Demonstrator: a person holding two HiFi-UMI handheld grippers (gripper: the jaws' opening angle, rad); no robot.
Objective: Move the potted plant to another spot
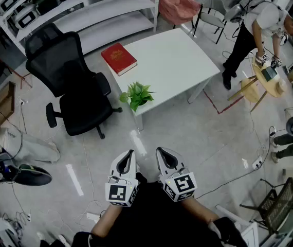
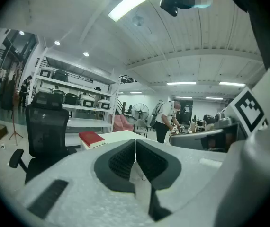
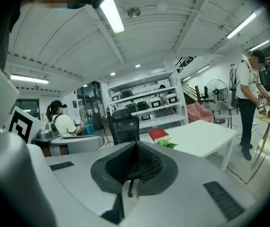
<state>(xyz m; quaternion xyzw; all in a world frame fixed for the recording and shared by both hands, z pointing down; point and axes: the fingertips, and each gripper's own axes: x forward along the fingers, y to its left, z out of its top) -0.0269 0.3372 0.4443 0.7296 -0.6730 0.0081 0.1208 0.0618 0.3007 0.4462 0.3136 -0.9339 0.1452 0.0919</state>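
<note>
A small green potted plant (image 1: 136, 95) stands at the near corner of the white table (image 1: 175, 60); its leaves (image 3: 167, 143) also show in the right gripper view. Both grippers hang well short of the table, side by side over the floor. My left gripper (image 1: 130, 152) is shut with nothing in it, jaws meeting (image 2: 135, 143). My right gripper (image 1: 159, 151) is likewise shut and empty (image 3: 136, 144). The plant's pot is hidden under its leaves.
A red book (image 1: 118, 58) lies on the table's far left part. A black office chair (image 1: 69, 81) stands left of the table. White shelving (image 1: 85, 9) runs behind. A person (image 1: 257, 30) bends over a small round wooden table (image 1: 270, 78) at the right. Cables trail on the floor.
</note>
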